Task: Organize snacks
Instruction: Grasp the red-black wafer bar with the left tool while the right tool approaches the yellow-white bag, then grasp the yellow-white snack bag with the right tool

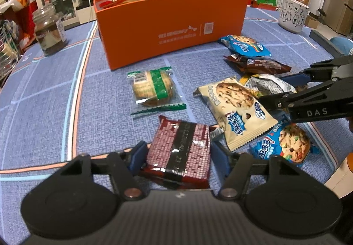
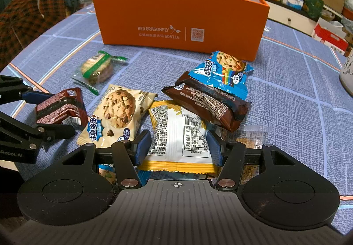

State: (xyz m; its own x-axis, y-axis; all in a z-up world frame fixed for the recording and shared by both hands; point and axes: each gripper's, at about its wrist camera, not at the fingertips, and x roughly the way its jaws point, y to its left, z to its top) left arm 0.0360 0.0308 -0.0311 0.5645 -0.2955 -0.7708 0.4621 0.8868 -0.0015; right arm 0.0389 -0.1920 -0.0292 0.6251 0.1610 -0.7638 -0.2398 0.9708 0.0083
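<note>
With the left gripper (image 1: 177, 154) fingers clamped on the maroon packet (image 1: 178, 152) and the right gripper (image 2: 178, 145) fingers on the yellow-edged packet (image 2: 179, 141) — both on the surface — lift clear, then lower into the orange box (image 1: 169, 29).

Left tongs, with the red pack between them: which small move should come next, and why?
Probably lift. The left tongs have the red pack between their blue pads, seemingly gripped, yet it lies on the cloth. The orange box behind is open, so raising it clears the other packs.

Glossy foil snack packets (image 2: 179, 134), matt orange cardboard box (image 2: 176, 18), woven tablecloth (image 1: 44, 101)
</note>
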